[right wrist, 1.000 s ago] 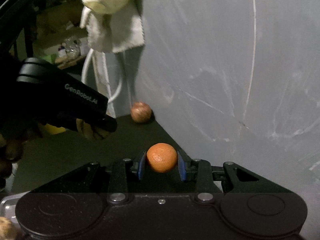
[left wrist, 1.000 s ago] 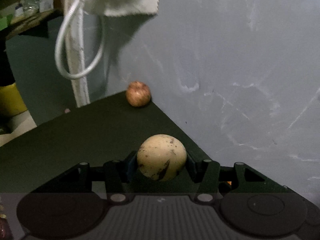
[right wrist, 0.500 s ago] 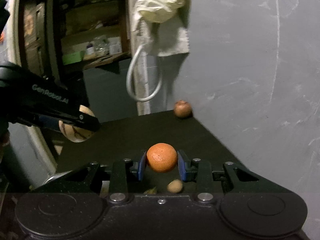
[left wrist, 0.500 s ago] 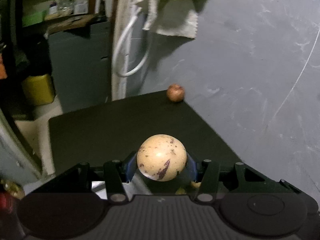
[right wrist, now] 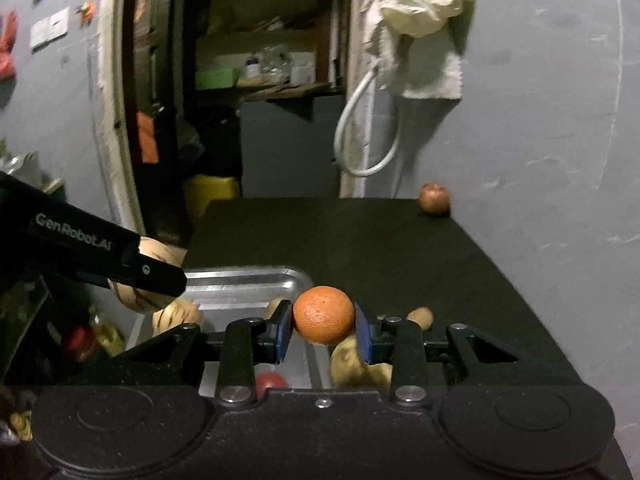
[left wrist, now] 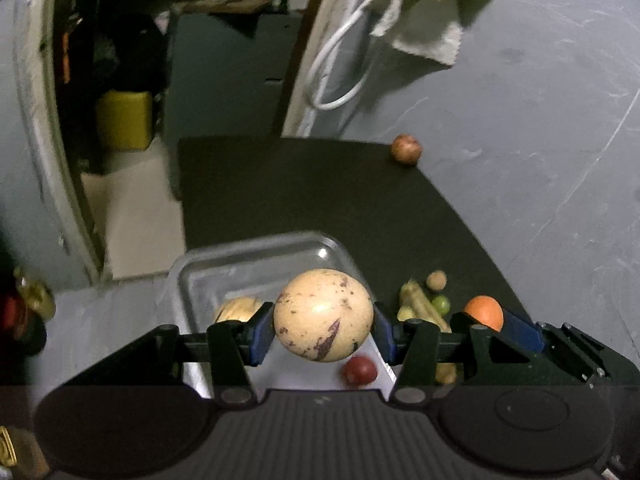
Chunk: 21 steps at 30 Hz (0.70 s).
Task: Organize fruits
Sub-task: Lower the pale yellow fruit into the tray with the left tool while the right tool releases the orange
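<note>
1. Left wrist view: the left gripper (left wrist: 323, 326) is clamped on a pale melon (left wrist: 323, 315), round, cream-skinned, flecked with purple and carrying one dark streak, hanging over the tray (left wrist: 256, 258)
2. Right gripper (right wrist: 323, 330) grips an orange (right wrist: 324, 315), bright and pebbled, just over the tray's near corner
3. A second ago both views were filled with grey wall and a bare table corner; now the tray, a doorway and shelves have swung into frame, and both fruits sit in the pads as before
4. In the tray: a striped fruit (left wrist: 237, 307) and a red one (left wrist: 360, 370)
5. Beside the tray on the dark table (left wrist: 320, 192), a small heap of fruit (left wrist: 424, 304); a brown apple (left wrist: 406, 149) sits far off at the wall
6. Nothing blocks the tray from above
</note>
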Each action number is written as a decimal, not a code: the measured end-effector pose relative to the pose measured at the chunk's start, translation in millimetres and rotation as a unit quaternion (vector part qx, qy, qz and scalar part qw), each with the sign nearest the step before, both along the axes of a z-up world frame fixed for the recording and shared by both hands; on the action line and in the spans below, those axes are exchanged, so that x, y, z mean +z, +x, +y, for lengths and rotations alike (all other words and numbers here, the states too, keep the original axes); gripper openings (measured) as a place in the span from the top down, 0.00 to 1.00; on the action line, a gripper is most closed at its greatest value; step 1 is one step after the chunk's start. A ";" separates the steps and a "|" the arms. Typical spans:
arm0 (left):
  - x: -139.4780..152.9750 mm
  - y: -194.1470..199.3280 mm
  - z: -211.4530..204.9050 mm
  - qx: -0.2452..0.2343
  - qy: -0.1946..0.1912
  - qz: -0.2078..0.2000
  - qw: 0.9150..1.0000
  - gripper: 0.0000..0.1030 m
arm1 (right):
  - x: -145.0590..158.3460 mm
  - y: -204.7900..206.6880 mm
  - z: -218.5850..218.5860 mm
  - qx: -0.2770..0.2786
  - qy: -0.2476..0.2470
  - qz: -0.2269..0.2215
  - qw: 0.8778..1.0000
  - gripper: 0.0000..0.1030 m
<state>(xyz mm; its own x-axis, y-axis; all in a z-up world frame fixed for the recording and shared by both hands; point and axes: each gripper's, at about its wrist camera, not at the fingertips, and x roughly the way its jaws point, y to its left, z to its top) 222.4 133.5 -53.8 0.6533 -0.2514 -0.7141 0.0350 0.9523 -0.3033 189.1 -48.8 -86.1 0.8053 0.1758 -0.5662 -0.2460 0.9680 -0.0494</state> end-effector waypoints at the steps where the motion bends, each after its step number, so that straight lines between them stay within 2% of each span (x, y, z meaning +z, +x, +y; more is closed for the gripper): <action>1: -3.2 -7.1 3.9 0.007 0.000 0.004 1.000 0.46 | -3.7 -1.3 0.7 0.005 -0.002 0.005 1.000 0.66; 7: -23.6 -36.4 14.3 0.028 -0.005 0.025 0.999 0.46 | -27.0 -13.2 0.7 0.047 -0.014 0.042 0.998 0.66; 16: -55.9 -63.8 6.9 0.024 -0.014 0.069 0.997 0.46 | -49.1 -17.6 4.3 0.066 -0.029 0.081 0.994 0.66; 21: -67.6 -69.5 3.7 0.027 -0.005 0.090 0.996 0.46 | -56.8 -17.6 6.6 0.075 -0.034 0.092 0.992 0.66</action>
<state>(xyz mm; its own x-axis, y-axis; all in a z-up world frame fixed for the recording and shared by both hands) 152.9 137.1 -121.4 0.5284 -0.2282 -0.8178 -0.0710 0.9479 -0.3104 171.5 -42.2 -142.9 0.6544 0.2416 -0.7165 -0.3980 0.9157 -0.0547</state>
